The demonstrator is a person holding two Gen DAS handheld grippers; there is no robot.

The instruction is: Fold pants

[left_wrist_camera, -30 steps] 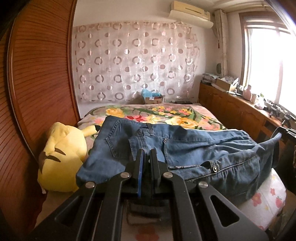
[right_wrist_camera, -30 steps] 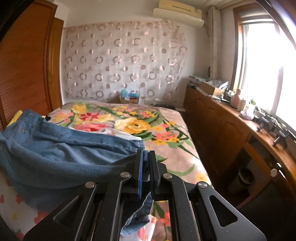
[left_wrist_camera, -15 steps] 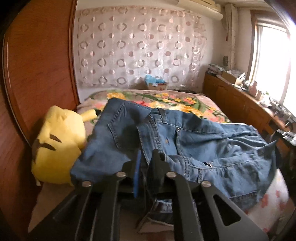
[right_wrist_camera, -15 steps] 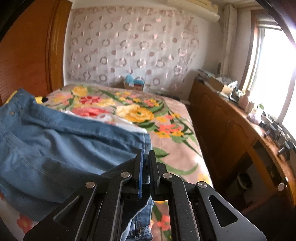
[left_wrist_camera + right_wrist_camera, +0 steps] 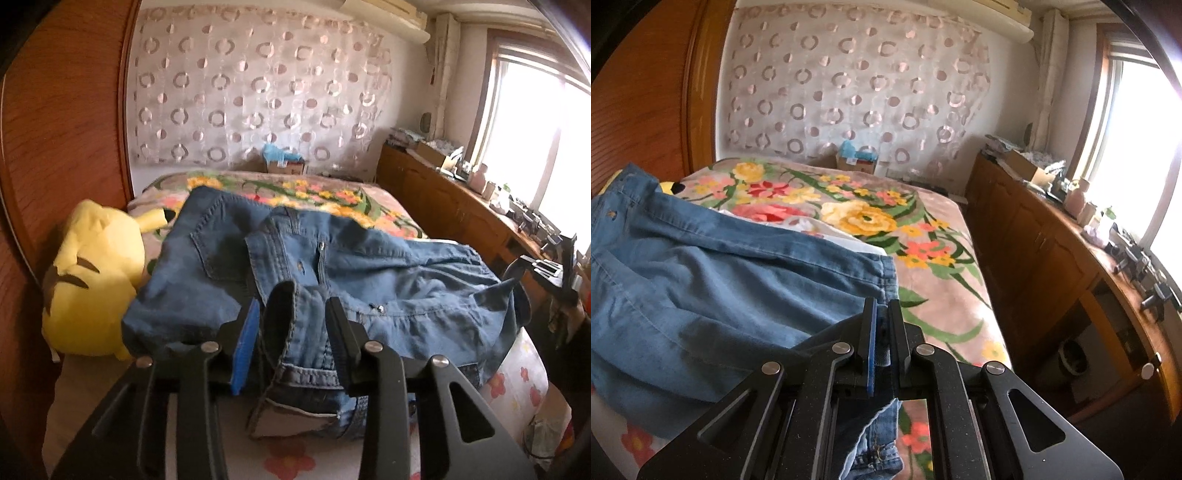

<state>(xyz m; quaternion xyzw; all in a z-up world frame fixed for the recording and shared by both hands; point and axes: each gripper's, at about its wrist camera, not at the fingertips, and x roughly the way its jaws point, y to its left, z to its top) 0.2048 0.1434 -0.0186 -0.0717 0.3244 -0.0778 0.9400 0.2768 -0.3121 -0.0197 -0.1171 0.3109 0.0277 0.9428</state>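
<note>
Your left gripper (image 5: 291,310) stands spread, a fold of the blue jeans (image 5: 369,280) lying loose between its fingers. Your right gripper (image 5: 882,321) pinches the jeans' hem. The jeans lie across the floral bedspread (image 5: 923,258), beside a yellow Pikachu plush (image 5: 92,280).

Each camera sits low on its own gripper and looks forward along the two fingers, down the bed (image 5: 332,192) toward the curtain (image 5: 258,96) at 12 o'clock. The left view is very close to the jeans (image 5: 369,273), with the yellow plush toy (image 5: 92,280) at 9 o'clock. The right view sits further right: the jeans (image 5: 713,280) lie at 9 o'clock and the wooden cabinets (image 5: 1045,251) at 3 o'clock. Both views share the jeans, bed (image 5: 945,291), curtain (image 5: 849,81) and window side
</note>
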